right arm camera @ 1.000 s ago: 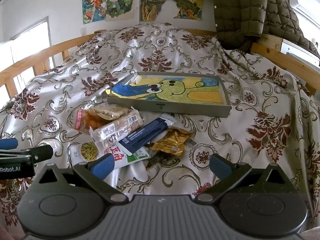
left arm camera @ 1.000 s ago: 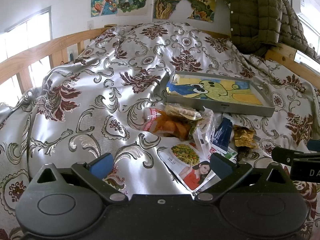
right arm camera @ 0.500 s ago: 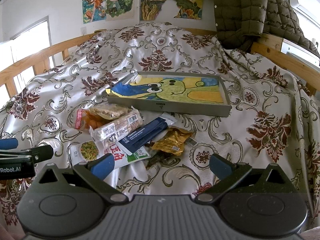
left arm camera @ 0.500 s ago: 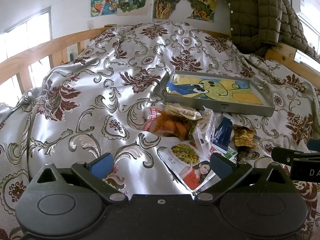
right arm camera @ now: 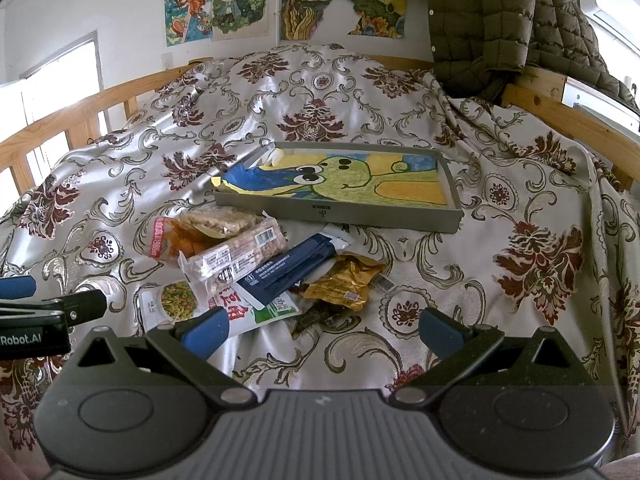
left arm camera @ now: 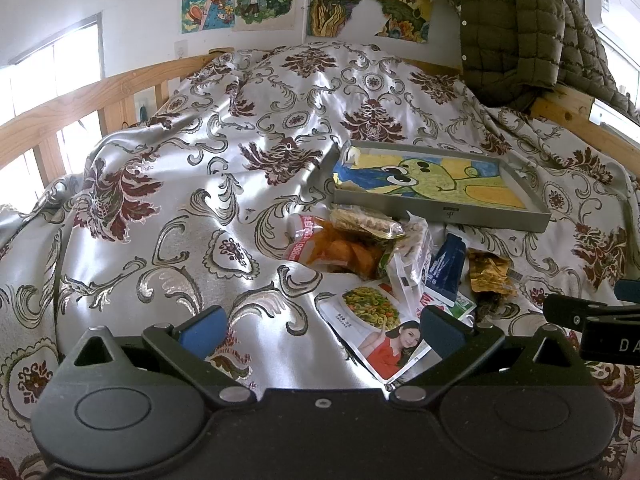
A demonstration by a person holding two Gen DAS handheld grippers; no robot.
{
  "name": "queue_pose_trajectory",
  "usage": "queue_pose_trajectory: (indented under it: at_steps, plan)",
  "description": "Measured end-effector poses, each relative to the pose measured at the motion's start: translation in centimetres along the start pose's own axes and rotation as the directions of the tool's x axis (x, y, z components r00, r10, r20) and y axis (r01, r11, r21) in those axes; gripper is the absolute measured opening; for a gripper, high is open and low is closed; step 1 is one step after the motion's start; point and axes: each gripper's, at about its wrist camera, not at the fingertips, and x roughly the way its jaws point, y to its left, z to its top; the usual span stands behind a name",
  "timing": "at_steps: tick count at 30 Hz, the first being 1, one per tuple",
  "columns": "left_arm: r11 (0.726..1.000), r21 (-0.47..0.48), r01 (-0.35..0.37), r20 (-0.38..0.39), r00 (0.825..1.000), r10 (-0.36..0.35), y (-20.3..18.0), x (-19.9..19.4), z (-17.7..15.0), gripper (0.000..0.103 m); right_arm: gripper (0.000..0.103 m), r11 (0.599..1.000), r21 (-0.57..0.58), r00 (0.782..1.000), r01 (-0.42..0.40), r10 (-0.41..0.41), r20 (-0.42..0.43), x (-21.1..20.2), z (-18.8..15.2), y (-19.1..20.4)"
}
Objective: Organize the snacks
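floral bedspread point(left arm camera: 208, 168) | wooden bed rail point(left arm camera: 60, 108) | olive quilted jacket point(right arm camera: 480, 20) | wall drawings point(right arm camera: 216, 4)

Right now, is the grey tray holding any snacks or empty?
Empty: the tray shows only its painted liner; the snack packets lie on the bedspread before it.

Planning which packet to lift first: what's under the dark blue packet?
The blue packet overlaps a white-and-green packet and the gold packet's edge. Anything else beneath it is covered.
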Motion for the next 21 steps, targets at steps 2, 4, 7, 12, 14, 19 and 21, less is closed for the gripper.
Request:
queue_pose_trajectory:
  at_steps: [2, 4, 7, 12, 14, 19, 21]
  plan:
    - [1.000, 0.000, 0.000, 0.000, 1.000, 0.000, 0.00, 0.00, 0.00, 0.102, 0.103, 1.000, 0.000, 1.000, 0.000, 0.000, 0.000, -0.01, 0.01, 0.00]
    - [1.000, 0.000, -0.001, 0.000, 1.000, 0.001, 0.02, 0.03, -0.01, 0.102, 0.103, 1.000, 0.000, 1.000, 0.000, 0.000, 0.000, 0.00, 0.02, 0.00]
    - [1.000, 0.001, 0.000, 0.000, 1.000, 0.000, 0.00, 0.01, 0.00, 0.102, 0.103, 1.000, 0.000, 1.000, 0.000, 0.000, -0.001, 0.00, 0.03, 0.01]
    - [1.000, 0.001, -0.001, 0.000, 1.000, 0.001, 0.03, 0.03, -0.01, 0.102, 0.103, 1.000, -0.001, 1.000, 0.001, -0.001, -0.002, 0.09, 0.13, 0.13]
    - [1.000, 0.000, -0.001, -0.001, 1.000, 0.001, 0.02, 0.03, 0.00, 0.102, 0.103, 1.000, -0.001, 1.000, 0.001, -0.001, -0.002, 0.03, -0.01, 0.03]
    - [1.000, 0.001, -0.001, -0.001, 1.000, 0.001, 0.01, 0.02, -0.01, 0.102, 0.103, 1.000, 0.000, 1.000, 0.001, -0.001, -0.002, 0.03, 0.05, 0.06]
    - [1.000, 0.002, -0.001, -0.001, 1.000, 0.001, 0.02, 0.04, 0.00, 0.102, 0.103, 1.000, 0.000, 1.000, 0.001, -0.001, -0.002, -0.01, 0.09, 0.08]
